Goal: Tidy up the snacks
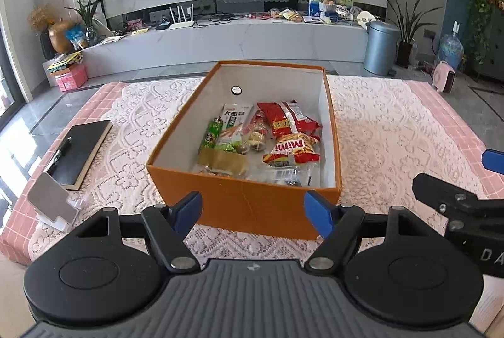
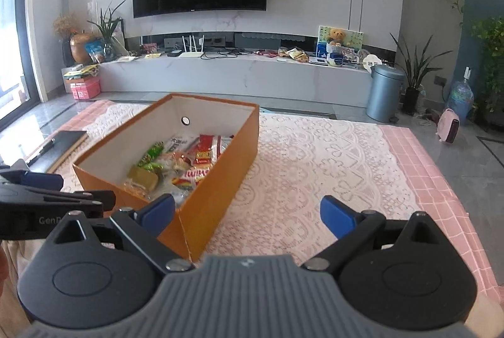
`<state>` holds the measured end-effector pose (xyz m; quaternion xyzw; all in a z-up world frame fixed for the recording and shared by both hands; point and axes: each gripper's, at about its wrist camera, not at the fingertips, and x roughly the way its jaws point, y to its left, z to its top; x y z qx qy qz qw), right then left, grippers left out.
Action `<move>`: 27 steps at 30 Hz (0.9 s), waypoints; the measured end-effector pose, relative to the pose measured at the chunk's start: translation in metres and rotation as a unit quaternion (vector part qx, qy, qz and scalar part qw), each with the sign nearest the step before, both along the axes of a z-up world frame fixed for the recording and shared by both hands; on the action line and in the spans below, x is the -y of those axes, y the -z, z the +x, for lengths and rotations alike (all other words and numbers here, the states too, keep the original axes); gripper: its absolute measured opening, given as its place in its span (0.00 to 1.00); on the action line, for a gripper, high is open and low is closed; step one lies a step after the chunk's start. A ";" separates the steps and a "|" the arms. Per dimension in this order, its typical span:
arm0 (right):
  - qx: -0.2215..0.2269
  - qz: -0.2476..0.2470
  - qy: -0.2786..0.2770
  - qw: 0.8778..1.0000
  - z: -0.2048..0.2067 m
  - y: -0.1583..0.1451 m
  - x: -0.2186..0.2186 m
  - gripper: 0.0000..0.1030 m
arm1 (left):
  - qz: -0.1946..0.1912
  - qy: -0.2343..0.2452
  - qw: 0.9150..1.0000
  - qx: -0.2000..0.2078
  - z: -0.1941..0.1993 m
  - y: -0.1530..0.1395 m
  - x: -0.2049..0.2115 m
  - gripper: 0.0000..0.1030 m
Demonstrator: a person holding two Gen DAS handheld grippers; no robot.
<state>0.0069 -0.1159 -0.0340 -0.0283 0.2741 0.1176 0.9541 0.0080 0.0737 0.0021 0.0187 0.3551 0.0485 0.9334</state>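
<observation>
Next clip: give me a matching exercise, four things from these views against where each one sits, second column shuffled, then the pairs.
1. Mimi snack packet
2. black clipboard
3. grey pedal bin
4. router

a. on the floor beside a potted plant
b. on the lace cloth, left of the orange box
c. inside the orange box
d. on the TV bench under the television

Pairs: 1-c, 2-b, 3-a, 4-d
</observation>
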 end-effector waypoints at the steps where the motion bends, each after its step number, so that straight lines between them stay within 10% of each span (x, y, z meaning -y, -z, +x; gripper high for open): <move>1: -0.001 -0.002 0.001 1.000 -0.001 0.001 0.000 0.93 | 0.001 0.002 1.000 0.000 -0.001 0.001 0.001 0.84; 27: -0.004 -0.007 0.003 1.000 0.007 0.007 -0.002 0.94 | 0.006 0.008 1.000 -0.007 0.000 0.004 0.004 0.84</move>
